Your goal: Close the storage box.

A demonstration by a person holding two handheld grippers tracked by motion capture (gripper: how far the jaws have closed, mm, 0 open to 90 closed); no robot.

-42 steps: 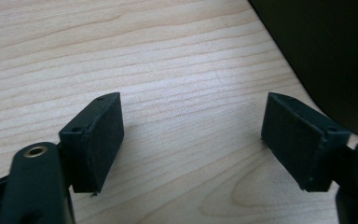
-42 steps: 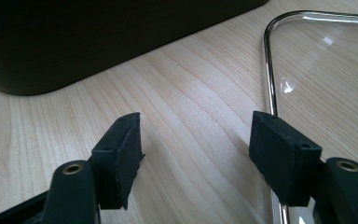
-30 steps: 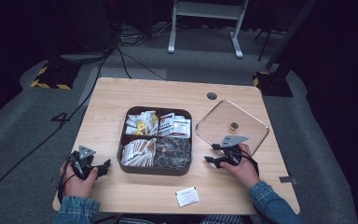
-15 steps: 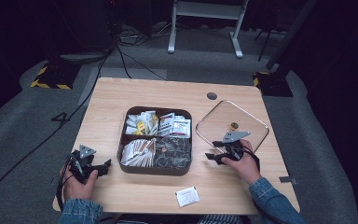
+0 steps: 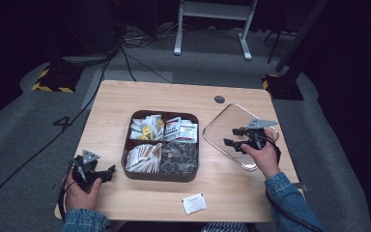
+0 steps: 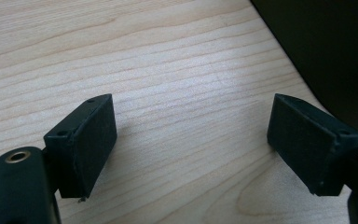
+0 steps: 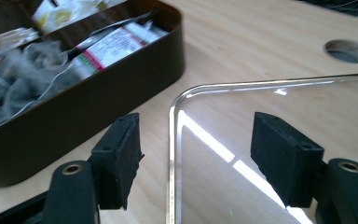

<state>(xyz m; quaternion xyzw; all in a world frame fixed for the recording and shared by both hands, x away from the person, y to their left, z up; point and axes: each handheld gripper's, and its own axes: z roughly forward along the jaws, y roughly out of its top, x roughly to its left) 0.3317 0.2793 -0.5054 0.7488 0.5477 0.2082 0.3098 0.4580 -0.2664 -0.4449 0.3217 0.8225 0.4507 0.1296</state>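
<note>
A dark brown tray (image 5: 126, 159) with several compartments of packets and sachets sits mid-table. Its clear lid (image 5: 220, 123) lies flat to the right of it. My right gripper (image 5: 231, 137) hovers over that lid, pointing toward the tray, jaws open with nothing between them. In the right gripper view the lid's rounded corner (image 7: 177, 102) runs below the open gripper (image 7: 196, 158), with the tray's wall (image 7: 121, 88) beyond. My left gripper (image 5: 109, 173) rests on the wood left of the tray, open and empty. The left gripper view shows the open gripper (image 6: 191, 140) over bare table (image 6: 168, 60), with the tray's dark corner (image 6: 326, 46) at the top right.
A single white packet (image 5: 193, 203) lies near the table's front edge, below the tray. A round cable hole (image 5: 219, 99) is in the tabletop behind the lid, also in the right gripper view (image 7: 347, 50). Cables and a stand's feet are on the floor beyond.
My right gripper has risen and moved away from the front edge, farther over the clear lid. The left gripper has stayed put.
</note>
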